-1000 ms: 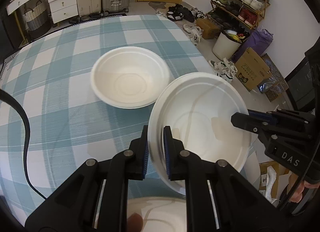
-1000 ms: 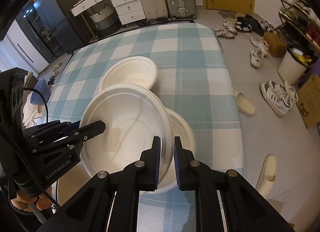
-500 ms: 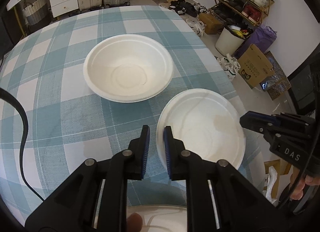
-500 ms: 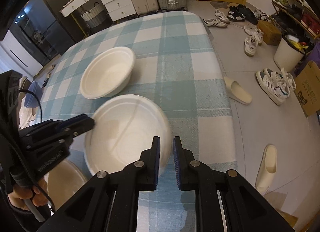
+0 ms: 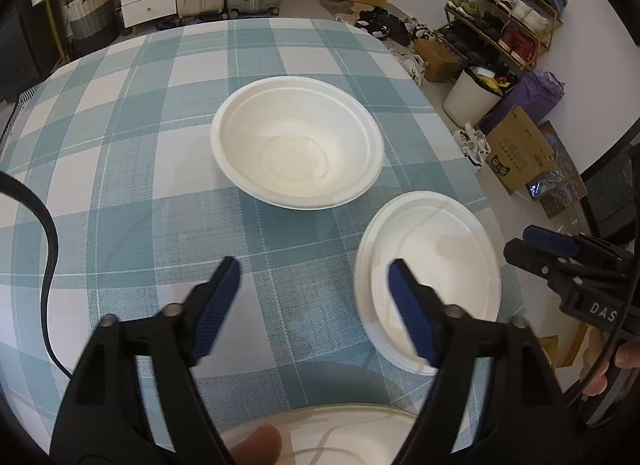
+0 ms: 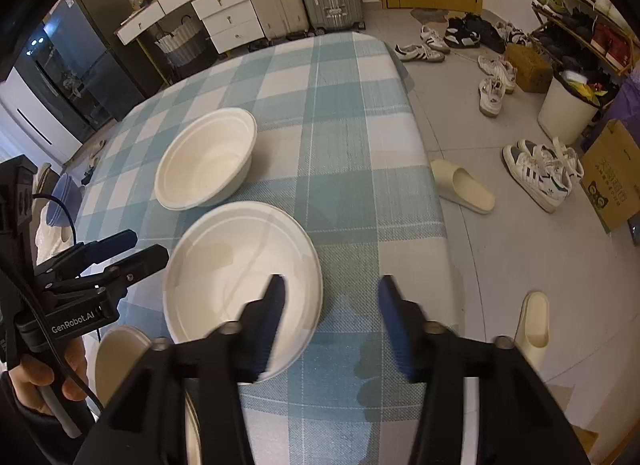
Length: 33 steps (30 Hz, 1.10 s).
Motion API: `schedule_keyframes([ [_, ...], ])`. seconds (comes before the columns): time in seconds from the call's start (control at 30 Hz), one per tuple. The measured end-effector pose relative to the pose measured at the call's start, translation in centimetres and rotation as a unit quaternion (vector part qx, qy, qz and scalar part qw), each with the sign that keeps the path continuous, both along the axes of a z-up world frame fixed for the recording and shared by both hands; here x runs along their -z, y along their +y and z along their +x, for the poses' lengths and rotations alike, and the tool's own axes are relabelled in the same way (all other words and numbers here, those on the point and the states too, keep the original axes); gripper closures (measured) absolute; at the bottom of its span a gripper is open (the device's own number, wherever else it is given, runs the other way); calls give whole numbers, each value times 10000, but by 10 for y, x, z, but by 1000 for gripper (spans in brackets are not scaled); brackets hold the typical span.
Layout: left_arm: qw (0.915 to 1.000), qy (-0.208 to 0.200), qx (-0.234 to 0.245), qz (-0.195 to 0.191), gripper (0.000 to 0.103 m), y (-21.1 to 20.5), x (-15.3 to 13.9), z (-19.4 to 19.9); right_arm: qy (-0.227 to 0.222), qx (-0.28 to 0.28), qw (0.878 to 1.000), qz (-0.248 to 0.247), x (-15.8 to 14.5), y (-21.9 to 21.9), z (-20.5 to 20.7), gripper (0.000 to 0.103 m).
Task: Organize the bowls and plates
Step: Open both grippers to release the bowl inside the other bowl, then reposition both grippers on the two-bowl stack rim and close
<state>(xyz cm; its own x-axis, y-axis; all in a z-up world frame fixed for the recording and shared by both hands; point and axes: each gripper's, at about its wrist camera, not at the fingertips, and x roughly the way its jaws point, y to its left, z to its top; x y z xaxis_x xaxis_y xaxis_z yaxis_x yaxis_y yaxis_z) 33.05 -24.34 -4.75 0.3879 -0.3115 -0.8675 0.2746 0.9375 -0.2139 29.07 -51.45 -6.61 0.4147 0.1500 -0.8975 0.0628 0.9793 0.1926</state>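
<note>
A white plate (image 5: 436, 265) lies flat on the checked tablecloth near the table's right edge; it also shows in the right wrist view (image 6: 236, 265). A white bowl (image 5: 298, 145) stands upright behind it, and shows in the right wrist view (image 6: 206, 159) too. My left gripper (image 5: 314, 285) is open and empty, its right finger over the plate's left rim. My right gripper (image 6: 330, 297) is open and empty, its left finger over the plate's right rim. Another white dish (image 5: 332, 441) lies at the near edge below the left gripper.
The table (image 6: 344, 133) has a blue and white checked cloth and ends close to the right of the plate. On the floor lie slippers (image 6: 464, 185), shoes, a white bin (image 6: 568, 109) and a cardboard box (image 6: 612, 173). A black cable (image 5: 48, 249) hangs at left.
Both grippers held the plate tilted above the table, set it down flat, then opened and let go. The view has pulled back a little.
</note>
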Motion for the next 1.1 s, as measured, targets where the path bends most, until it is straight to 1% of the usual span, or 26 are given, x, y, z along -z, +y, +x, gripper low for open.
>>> schedule_keyframes([
  [0.03, 10000, -7, -22, 8, 26, 2, -1, 0, -3, -4, 10000, 8, -1, 0, 0, 48],
  [0.1, 10000, 6, -46, 9, 25, 7, -2, 1, -24, -10, 10000, 29, -3, 2, 1, 44],
  [0.17, 10000, 6, -31, 7, 25, 9, -3, 1, -67, 14, 10000, 62, -6, 2, 1, 33],
  [0.23, 10000, -29, -80, 37, 24, 14, -4, 0, -104, 8, 9999, 74, -8, 4, 1, 32],
  [0.3, 9999, -24, -102, -1, 21, 18, -5, 0, -82, -8, 9999, 81, -9, 6, 2, 31],
  [0.37, 9999, -22, -130, -24, 19, 22, -6, 0, -79, -12, 9999, 80, -10, 8, 2, 31],
  [0.43, 9999, -22, -159, -53, 12, 26, -7, 1, -83, -10, 9999, 82, -11, 9, 3, 30],
  [0.47, 9998, -27, -158, -81, 1, 28, -7, 0, -96, -8, 9999, 75, -11, 9, 3, 29],
  [0.5, 9998, -41, -163, -107, 2, 29, -8, -1, -103, -4, 9999, 64, -12, 10, 3, 28],
  [0.77, 9996, -84, -176, -185, 2, 33, -16, -4, -100, 2, 9999, 29, -14, 10, 2, 27],
  [0.93, 9999, -75, -34, -134, 2, 19, -16, -5, -82, -1, 9999, 104, -13, 10, -1, 26],
  [1.1, 9999, 8, 69, -88, 2, 2, -8, -5, -49, 16, 9999, 151, -9, 8, -4, 26],
])
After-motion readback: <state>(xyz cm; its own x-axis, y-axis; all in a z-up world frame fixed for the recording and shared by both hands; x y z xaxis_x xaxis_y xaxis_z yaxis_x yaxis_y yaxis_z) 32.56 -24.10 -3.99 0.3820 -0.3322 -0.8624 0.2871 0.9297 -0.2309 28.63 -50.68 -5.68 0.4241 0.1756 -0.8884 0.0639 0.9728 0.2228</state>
